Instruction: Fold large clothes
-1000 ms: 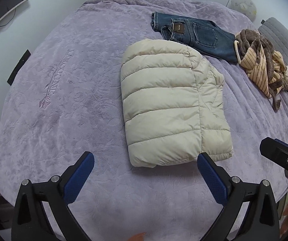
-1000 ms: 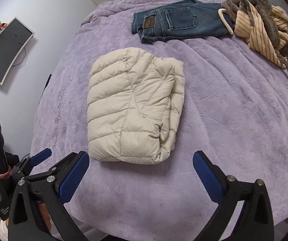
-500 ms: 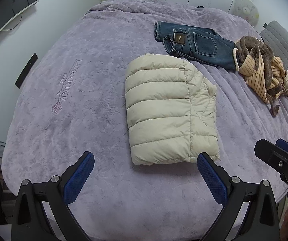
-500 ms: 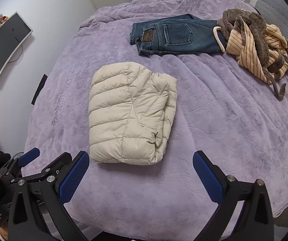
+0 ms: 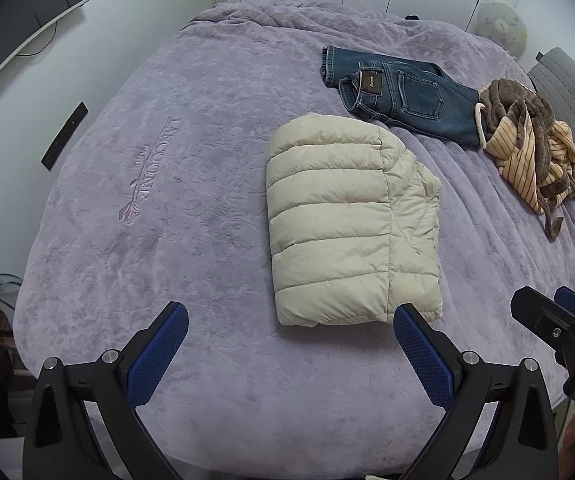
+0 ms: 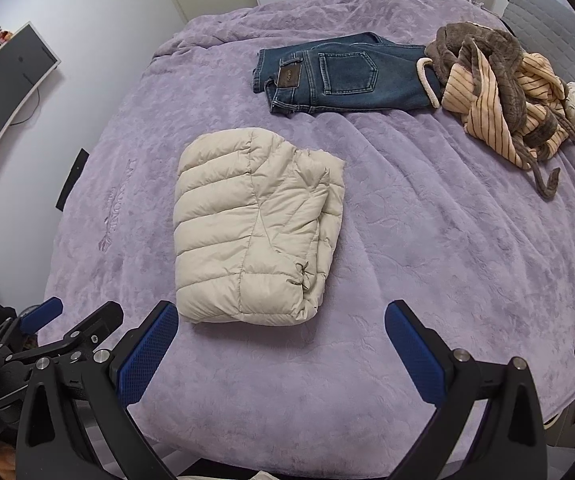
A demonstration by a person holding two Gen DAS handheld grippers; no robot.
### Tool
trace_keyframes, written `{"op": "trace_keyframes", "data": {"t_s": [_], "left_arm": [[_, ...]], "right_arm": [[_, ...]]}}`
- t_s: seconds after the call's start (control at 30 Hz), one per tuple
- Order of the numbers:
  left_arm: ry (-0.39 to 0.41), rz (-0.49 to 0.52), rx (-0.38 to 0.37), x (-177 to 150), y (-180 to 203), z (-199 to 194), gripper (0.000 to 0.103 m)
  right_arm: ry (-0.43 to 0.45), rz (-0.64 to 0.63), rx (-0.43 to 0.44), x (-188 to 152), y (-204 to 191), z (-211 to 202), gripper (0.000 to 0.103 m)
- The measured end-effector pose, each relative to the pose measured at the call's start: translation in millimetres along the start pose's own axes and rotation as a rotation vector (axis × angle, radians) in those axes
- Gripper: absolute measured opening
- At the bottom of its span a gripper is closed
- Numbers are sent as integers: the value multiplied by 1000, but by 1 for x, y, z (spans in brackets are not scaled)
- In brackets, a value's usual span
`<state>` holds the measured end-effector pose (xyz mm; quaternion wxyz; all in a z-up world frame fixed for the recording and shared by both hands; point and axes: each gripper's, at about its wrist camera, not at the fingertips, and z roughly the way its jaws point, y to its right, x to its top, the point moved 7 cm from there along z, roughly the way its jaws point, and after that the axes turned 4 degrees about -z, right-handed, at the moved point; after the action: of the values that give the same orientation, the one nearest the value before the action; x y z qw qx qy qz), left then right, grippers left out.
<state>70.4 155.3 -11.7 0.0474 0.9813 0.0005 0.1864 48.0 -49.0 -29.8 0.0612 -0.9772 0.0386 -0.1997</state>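
Both the left hand-held gripper [image 5: 290,334] and the right hand-held gripper [image 6: 281,332] hang wide open and empty above the bed [image 5: 207,400], the puffy jacket [image 5: 347,220] lies folded just ahead, so the striped robe [image 6: 499,92] beyond the jeans [image 6: 339,74] probably needs picking up next.

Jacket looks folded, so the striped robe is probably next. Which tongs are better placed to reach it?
Right, probably. The robe lies far right on the bed; the right tongs, open and empty, sit on that side. The left tongs face the jacket.
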Motion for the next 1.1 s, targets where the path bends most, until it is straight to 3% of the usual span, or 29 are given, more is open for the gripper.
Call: {"op": "trace_keyframes", "data": {"t_s": [1.1], "left_arm": [[0, 0, 22, -2, -8, -1, 103]], "right_arm": [[-13, 12, -2, -6, -7, 5, 103]]}}
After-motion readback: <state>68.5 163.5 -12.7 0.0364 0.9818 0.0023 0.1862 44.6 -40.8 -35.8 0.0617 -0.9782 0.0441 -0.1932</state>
